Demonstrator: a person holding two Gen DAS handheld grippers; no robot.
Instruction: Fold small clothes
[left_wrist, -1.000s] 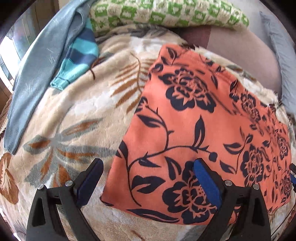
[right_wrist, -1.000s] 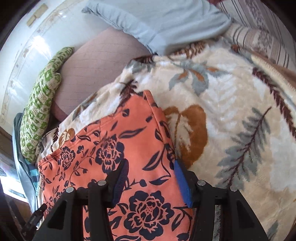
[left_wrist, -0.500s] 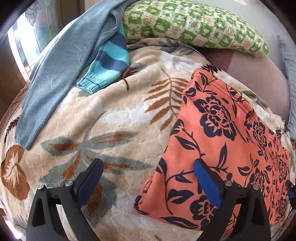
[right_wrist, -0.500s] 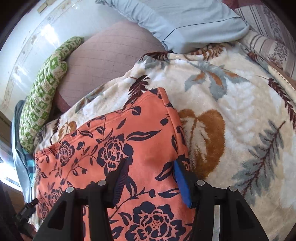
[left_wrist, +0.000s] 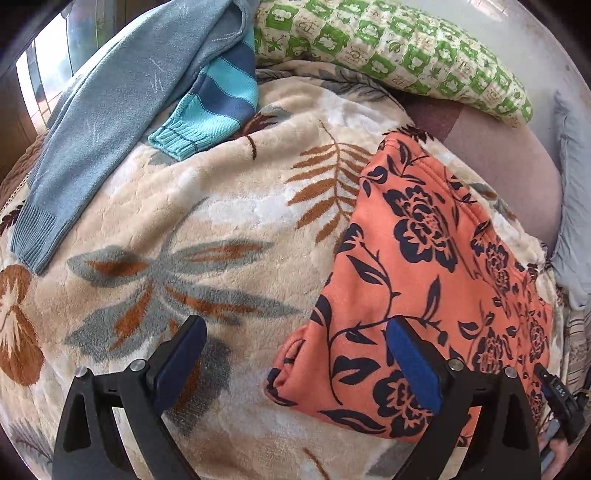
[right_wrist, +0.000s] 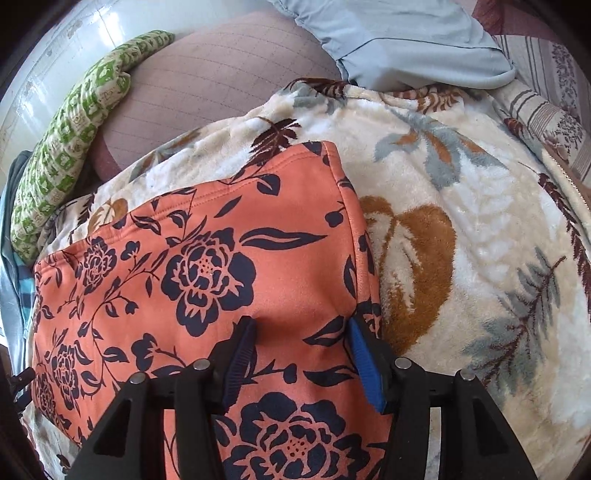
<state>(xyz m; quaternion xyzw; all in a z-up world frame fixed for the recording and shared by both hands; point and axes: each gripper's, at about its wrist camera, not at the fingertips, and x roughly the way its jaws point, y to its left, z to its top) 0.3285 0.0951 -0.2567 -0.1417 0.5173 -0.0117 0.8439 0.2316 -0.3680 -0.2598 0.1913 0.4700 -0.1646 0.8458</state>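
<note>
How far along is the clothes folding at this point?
The orange floral garment already lies folded flat on the blanket. Nothing is held: the left gripper is open and the right gripper is opening above the cloth. Left to do: the grey-blue sweater and striped knit.

Orange garment (left_wrist: 424, 266) with navy flowers, cream leaf-print blanket (left_wrist: 221, 221), green-checked pillow (left_wrist: 399, 48)

surface: leaf-print fleece blanket (left_wrist: 229, 206) | on it: orange floral garment (left_wrist: 424, 266), grey-blue sweater (left_wrist: 110, 110), striped knit (left_wrist: 218, 99)
</note>
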